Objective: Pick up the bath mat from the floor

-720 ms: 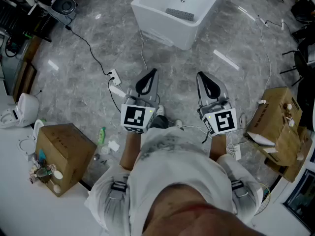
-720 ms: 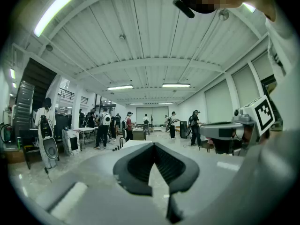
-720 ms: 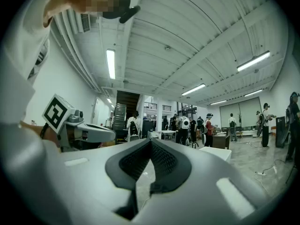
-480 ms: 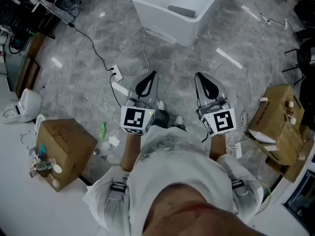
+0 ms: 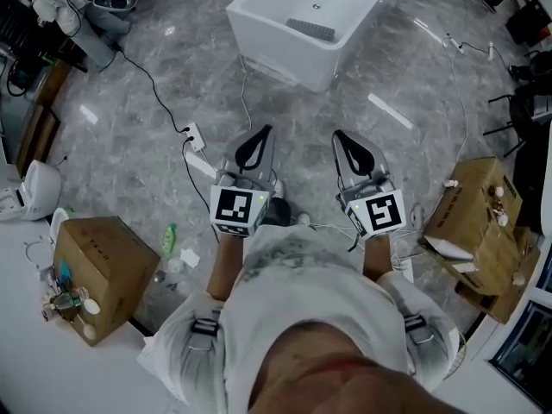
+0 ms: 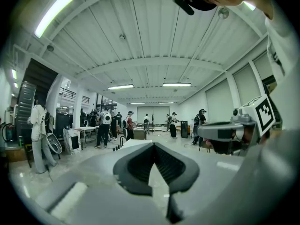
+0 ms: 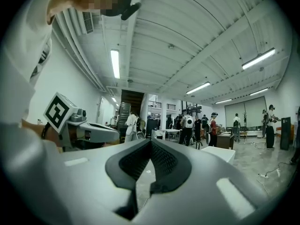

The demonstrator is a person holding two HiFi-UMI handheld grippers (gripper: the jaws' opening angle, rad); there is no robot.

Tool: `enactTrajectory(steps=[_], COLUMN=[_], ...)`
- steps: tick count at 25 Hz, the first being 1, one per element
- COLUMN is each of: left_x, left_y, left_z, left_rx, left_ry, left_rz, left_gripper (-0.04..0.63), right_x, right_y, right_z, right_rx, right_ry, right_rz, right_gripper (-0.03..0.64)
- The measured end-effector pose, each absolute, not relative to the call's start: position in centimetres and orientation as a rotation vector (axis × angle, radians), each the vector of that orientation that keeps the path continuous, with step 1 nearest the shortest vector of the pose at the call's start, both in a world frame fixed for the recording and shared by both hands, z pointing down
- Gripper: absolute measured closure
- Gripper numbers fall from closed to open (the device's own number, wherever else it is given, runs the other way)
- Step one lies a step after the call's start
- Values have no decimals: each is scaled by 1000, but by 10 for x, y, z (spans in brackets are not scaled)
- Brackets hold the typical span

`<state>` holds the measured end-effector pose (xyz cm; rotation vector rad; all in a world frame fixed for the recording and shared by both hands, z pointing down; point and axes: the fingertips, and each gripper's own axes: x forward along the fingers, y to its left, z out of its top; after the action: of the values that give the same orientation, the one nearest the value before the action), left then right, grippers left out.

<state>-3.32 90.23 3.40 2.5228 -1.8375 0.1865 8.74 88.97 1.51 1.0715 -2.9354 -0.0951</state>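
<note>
Nearest: left gripper (image 5: 263, 136) and right gripper (image 5: 343, 141) held side by side at waist height, pointing level over the floor (image 5: 129, 171). Both have their jaws pressed together, nothing between them.

Floor to either side: cardboard box (image 5: 99, 266) on the left with a green bottle (image 5: 170, 238) just beside it, and a second box (image 5: 470, 222) on the right. A power strip (image 5: 191, 134) and its cable lie ahead of the left gripper.

Farther: white tub (image 5: 259, 24), well apart from both grippers. A dark ribbed piece (image 5: 310, 29) lies inside it; cannot tell whether that is the bath mat. No mat made out on the floor.

Progress, as judged: not begun. Nothing grasped or touched. Left to do: locate the mat, go to it, lower, open, grip, lift.
</note>
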Motion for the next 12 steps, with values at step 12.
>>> enactTrajectory(steps=[12], left_x=[-107], left_y=[797], left_z=[35], left_rx=[2578], left_ry=[-1749], left_rz=[165], left_gripper=[591], right_x=[11], right_y=[788], right_z=[13], right_rx=[1146], right_ry=[-2868], right_rz=[-122], right_gripper=[615])
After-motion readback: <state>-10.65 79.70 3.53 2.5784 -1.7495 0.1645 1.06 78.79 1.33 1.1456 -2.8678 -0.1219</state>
